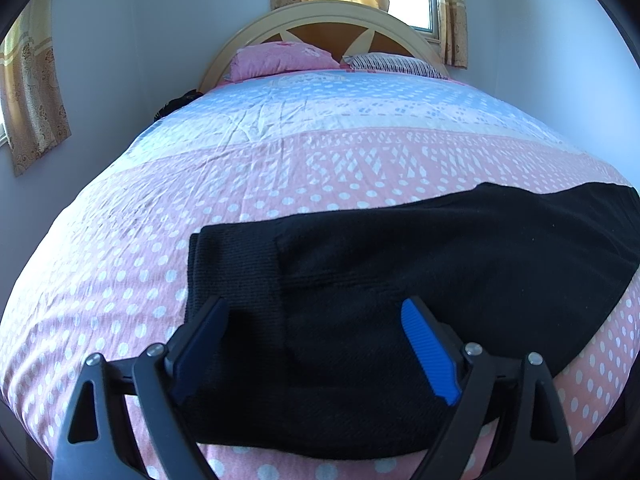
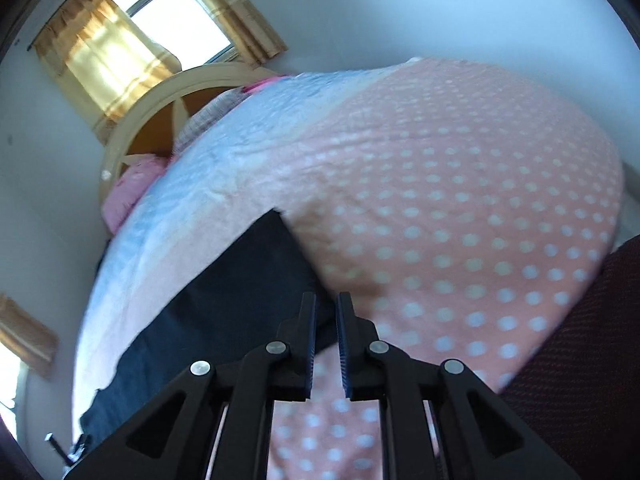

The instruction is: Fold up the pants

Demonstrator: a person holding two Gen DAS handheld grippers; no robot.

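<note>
Left wrist view low and close above the black pants (image 1: 400,280), facing straight ahead of its fingers up the bed (image 1: 280,168) toward the headboard (image 1: 320,24), right wrist view tilted, blurred, equally near, both sharing pants, bedspread, headboard, window (image 2: 176,20)

One pair of black pants (image 1: 400,272) is laid out on one bed (image 1: 280,168), and two pillows (image 1: 280,60) are propped at one headboard (image 1: 256,28). Two grippers are counted, left (image 1: 316,344) and right (image 2: 326,340), plus two curtained windows.
</note>
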